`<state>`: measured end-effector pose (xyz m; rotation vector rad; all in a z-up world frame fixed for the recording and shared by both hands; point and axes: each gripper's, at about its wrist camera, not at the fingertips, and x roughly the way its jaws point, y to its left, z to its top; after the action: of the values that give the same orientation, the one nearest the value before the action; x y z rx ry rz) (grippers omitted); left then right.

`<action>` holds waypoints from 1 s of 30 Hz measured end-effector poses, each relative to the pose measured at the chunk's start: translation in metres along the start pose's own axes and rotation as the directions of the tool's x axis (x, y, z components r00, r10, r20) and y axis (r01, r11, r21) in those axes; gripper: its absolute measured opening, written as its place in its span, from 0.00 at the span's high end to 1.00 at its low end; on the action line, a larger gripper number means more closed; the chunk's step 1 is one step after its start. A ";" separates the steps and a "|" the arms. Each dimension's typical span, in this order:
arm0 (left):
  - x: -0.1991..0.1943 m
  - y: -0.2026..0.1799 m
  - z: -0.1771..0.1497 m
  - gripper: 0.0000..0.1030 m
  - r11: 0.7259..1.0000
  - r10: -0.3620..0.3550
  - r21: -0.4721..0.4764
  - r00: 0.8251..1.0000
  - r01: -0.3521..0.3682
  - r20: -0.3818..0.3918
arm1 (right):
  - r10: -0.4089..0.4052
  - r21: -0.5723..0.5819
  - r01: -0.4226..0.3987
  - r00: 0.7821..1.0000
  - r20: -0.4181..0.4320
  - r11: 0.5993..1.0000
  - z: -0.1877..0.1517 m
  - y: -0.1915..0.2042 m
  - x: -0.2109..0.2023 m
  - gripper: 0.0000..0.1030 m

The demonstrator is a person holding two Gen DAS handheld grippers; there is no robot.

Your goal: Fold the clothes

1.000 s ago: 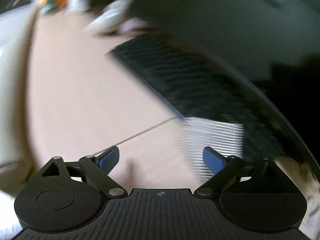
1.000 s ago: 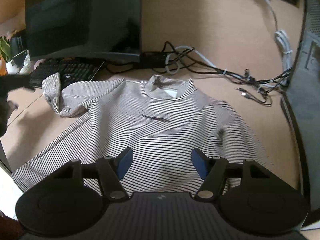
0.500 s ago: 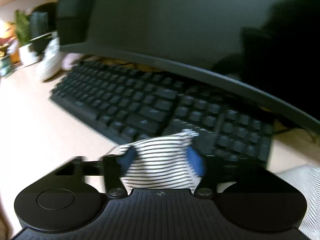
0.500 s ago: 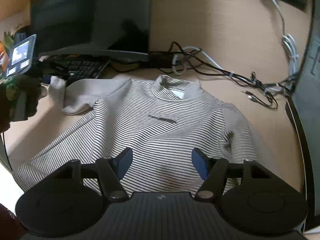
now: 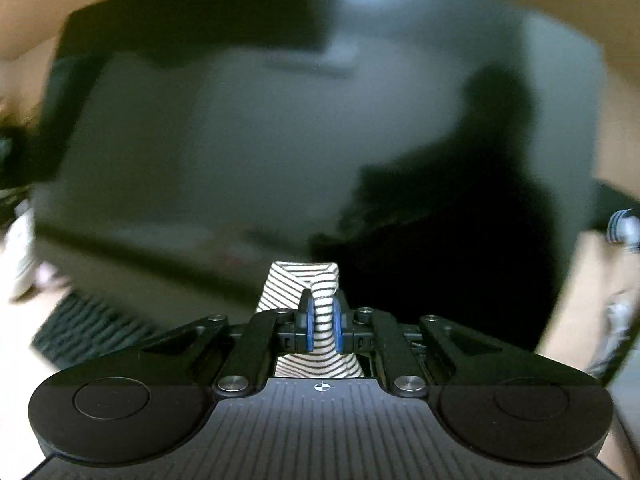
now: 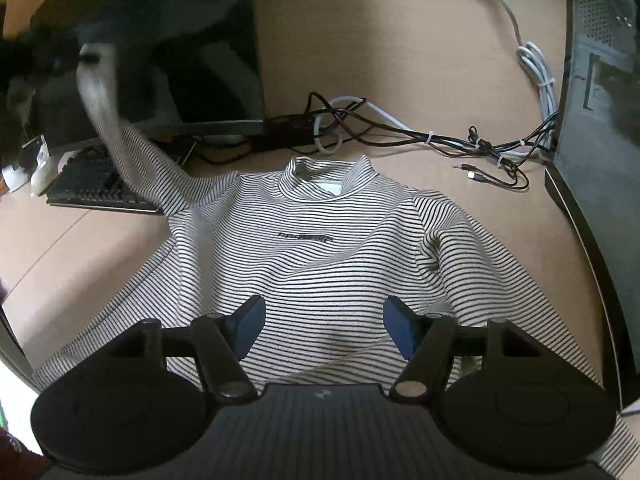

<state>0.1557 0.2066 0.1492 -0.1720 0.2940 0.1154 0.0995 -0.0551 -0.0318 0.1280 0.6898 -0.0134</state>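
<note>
A black-and-white striped long-sleeve shirt [image 6: 320,256] lies face up on the tan desk, collar at the far side. Its left sleeve [image 6: 116,136] rises off the desk toward the upper left, blurred with motion. In the left wrist view my left gripper [image 5: 321,322] is shut on the striped sleeve cuff [image 5: 298,284], which sticks out past the blue pads in front of the dark monitor. My right gripper [image 6: 324,330] hangs open above the shirt's lower front with nothing between its fingers.
A dark monitor [image 6: 160,40] stands at the back left with a black keyboard [image 6: 88,184] below it. Tangled cables [image 6: 400,136] cross the desk behind the collar. A computer tower [image 6: 600,100] walls off the right side.
My left gripper closed on the sleeve cuff over the keyboard and lifted it up in front of the monitor. The right gripper stayed open over the shirt.
</note>
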 end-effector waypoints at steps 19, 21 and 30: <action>0.038 -0.183 -0.084 0.70 0.808 -0.493 0.185 0.814 0.559 -0.308 | -0.135 0.142 0.130 0.990 0.027 0.981 -0.019 -0.044 -0.031 0.36; 0.038 -0.177 -0.092 0.55 0.795 -0.509 0.174 0.795 0.581 -0.329 | -0.137 0.154 0.132 0.990 0.027 0.979 -0.018 -0.050 -0.031 0.36; 0.037 -0.121 -0.128 0.16 0.838 -0.384 0.210 0.817 0.504 -0.430 | -0.049 0.180 0.032 0.995 0.087 0.983 0.033 -0.066 -0.004 0.36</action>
<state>0.1714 0.0678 0.0356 0.0629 0.6407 -0.4470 0.1136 -0.1253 -0.0109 0.2841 0.5995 -0.1198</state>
